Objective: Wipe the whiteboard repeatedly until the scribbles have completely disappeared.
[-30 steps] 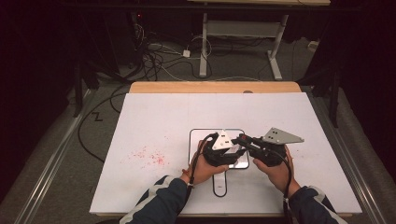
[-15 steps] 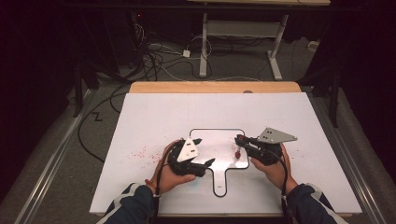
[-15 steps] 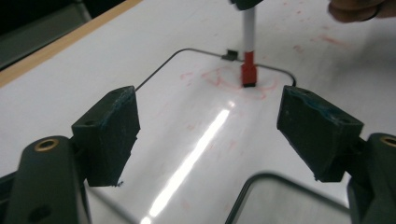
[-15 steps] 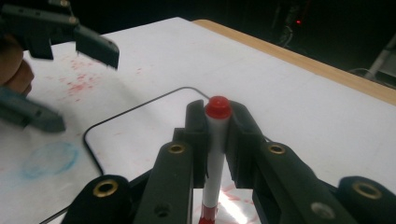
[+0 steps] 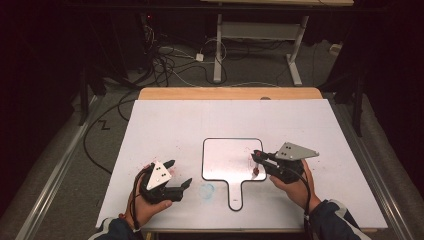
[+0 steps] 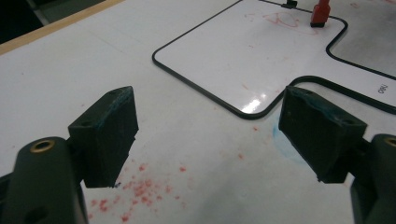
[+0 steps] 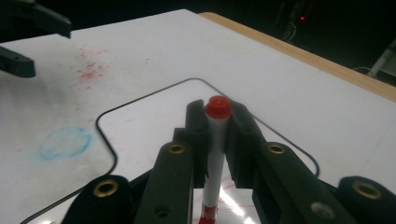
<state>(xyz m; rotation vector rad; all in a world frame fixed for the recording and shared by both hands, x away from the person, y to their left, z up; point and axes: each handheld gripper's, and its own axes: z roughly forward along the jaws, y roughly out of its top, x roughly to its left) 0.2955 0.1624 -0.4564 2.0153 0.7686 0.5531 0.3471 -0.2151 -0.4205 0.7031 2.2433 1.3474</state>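
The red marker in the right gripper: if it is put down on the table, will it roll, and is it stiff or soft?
The marker has a round, straight body, so laid flat on the smooth white table it would probably roll. It looks like stiff plastic and likely light: the right gripper holds it clamped without visible bending. Stood on its cap, it would likely tip.

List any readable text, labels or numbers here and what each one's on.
None can be read with confidence.
Small dark print on the whiteboard near its handle, in the left gripper view: sideways and too small to read.
Marker in the right gripper: no label visible.
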